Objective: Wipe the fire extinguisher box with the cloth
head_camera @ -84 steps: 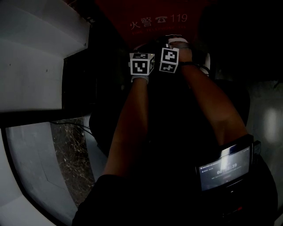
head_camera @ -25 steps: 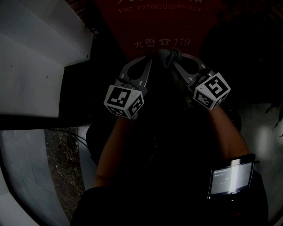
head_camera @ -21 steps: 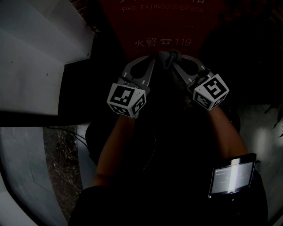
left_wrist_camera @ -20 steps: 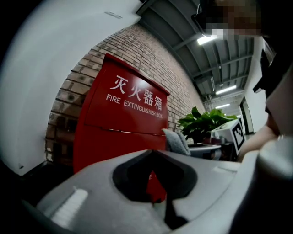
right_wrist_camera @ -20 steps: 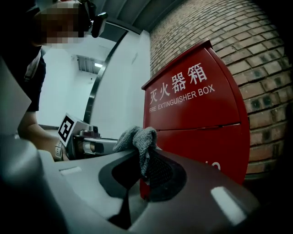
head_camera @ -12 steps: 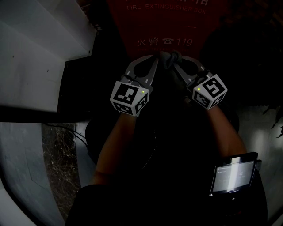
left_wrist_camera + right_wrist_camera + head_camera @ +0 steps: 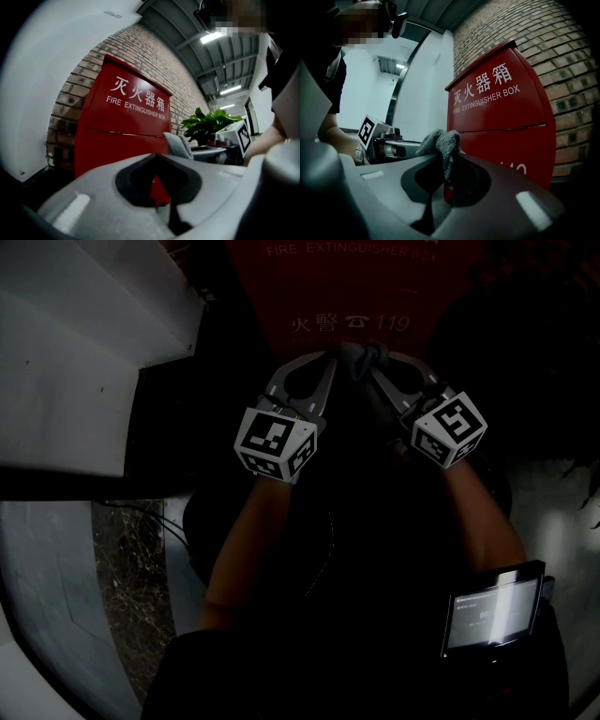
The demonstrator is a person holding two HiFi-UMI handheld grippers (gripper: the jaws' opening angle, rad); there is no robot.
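Observation:
The red fire extinguisher box [image 7: 347, 296] stands right ahead, its white lettering plain in the left gripper view [image 7: 122, 122] and the right gripper view [image 7: 501, 108]. A grey cloth [image 7: 440, 143] is bunched between the jaws of my right gripper [image 7: 449, 154], which is shut on it. In the head view the cloth [image 7: 361, 357] sits just below the box's "119" print, at the tip of the right gripper [image 7: 373, 367]. My left gripper [image 7: 328, 359] points at the same spot, close beside the cloth [image 7: 178, 144]. Its jaws [image 7: 161, 157] are shut with nothing in them.
A brick wall [image 7: 562, 56] backs the box. A white wall panel [image 7: 75, 362] runs along the left, with a marble floor strip [image 7: 131, 559] below it. A potted plant [image 7: 208, 124] stands to the right of the box. A lit screen [image 7: 487, 610] hangs at the person's waist.
Since 3.4 s ago both grippers have drawn back from the box, so their jaws now show. Over the last second they have barely shifted, and the cloth stays in the right gripper.

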